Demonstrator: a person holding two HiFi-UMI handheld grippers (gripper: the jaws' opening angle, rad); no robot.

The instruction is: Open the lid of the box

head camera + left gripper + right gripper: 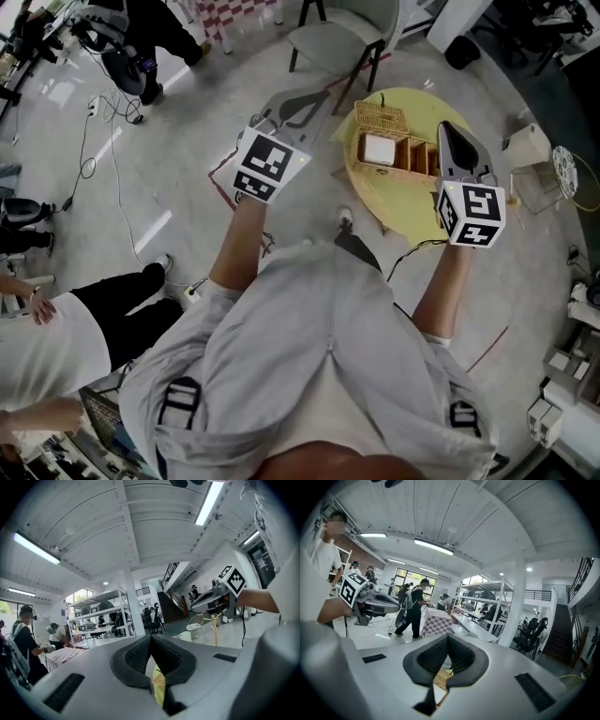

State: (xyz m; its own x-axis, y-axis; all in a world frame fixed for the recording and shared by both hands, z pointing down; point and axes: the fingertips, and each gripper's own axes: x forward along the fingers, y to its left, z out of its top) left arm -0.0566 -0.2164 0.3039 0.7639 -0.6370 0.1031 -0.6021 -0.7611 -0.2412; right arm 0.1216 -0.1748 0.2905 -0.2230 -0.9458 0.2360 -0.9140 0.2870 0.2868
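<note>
Nearest the camera, the person's pale grey shirt fills the lower head view, with both forearms reaching forward. The left gripper (150,638) is clenched on nothing, its dark ribbed pads meeting at the tip. The right gripper (447,637) is likewise pressed closed and empty. Both hang above and short of the round yellow table (373,199). On the table sits the woven wicker box (403,155), with its wicker lid (382,117) apparently already tipped up at the far side and a white square object (380,148) showing inside. Beyond stands a grey chair (342,37) on the concrete floor. If the lid is only balanced near upright, a nudge from either gripper could drop it shut. The light box could also slide towards the table edge.
</note>
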